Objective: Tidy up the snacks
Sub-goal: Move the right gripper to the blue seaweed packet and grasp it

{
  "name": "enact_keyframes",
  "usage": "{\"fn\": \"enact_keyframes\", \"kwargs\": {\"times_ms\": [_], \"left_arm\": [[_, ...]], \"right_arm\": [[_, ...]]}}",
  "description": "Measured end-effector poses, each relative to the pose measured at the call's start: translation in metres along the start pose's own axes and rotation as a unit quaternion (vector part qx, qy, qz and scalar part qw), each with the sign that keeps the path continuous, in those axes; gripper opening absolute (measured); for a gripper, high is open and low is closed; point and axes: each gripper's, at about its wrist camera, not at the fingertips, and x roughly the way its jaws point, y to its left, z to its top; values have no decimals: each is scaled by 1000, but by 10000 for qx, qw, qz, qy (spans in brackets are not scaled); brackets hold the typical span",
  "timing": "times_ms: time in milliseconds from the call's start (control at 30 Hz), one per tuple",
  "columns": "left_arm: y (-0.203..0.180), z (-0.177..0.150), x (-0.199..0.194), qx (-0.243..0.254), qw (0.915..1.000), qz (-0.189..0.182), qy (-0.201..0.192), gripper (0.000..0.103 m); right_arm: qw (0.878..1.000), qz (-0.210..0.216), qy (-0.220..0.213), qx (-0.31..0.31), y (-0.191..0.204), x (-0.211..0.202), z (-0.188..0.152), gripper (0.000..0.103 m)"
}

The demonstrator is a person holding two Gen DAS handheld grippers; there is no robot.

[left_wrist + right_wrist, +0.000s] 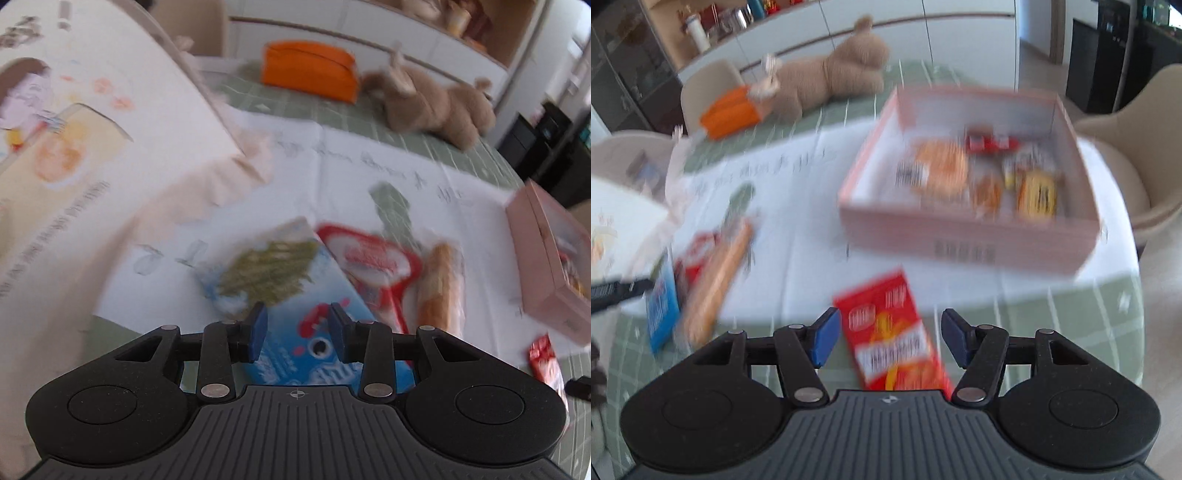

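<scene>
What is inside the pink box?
The pink box holds several small snack packets: a round orange one, red ones and a yellow one. The near wall hides what lies behind it, and blur hides the labels.

Pretty blurry shot. The right gripper (pixel 889 341) has its jaws apart over a red snack packet (pixel 886 325) lying on the worktop (pixel 1071 306), pads not touching it. Beyond the packet sits a pink box (pixel 960 240) with several snacks inside. Left of the packet: a long orange-brown snack (pixel 720 273) and a blue packet (pixel 661 306).
</scene>
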Motion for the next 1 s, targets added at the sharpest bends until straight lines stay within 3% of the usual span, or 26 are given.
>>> {"fn": "enact_keyframes", "kwargs": {"times_ms": [133, 233, 333, 433, 533, 667, 833, 1000], "left_arm": [[-34, -12, -2, 834, 9950, -538, -119, 41], [-58, -24, 2, 1312, 9855, -1074, 88, 36], [-71, -37, 9, 1351, 9791, -1428, 527, 32], [-64, -43, -2, 1088, 9815, -1507, 449, 32], [-46, -36, -23, 846, 9878, -1297, 180, 32], [-9, -15, -49, 320, 9969, -684, -234, 32], [34, -10, -45, 25, 9994, 288, -170, 33], [68, -13, -37, -198, 9987, 471, 20, 33]], "right_arm": [[9998, -15, 197, 9, -1, 2, -28, 61], [9997, 3, 189, -124, 3, -4, -36, 61], [9997, 78, 102, -228, 11, -11, -35, 61], [9993, 116, -84, -356, 27, -14, -24, 61], [9983, 286, -161, -490, 49, -9, -13, 62], [9943, 389, -240, -965, 97, 4, -5, 66], [9850, 491, -287, -1628, 168, 20, -1, 67], [9732, 588, -129, -2217, 240, 48, 3, 72]]}}
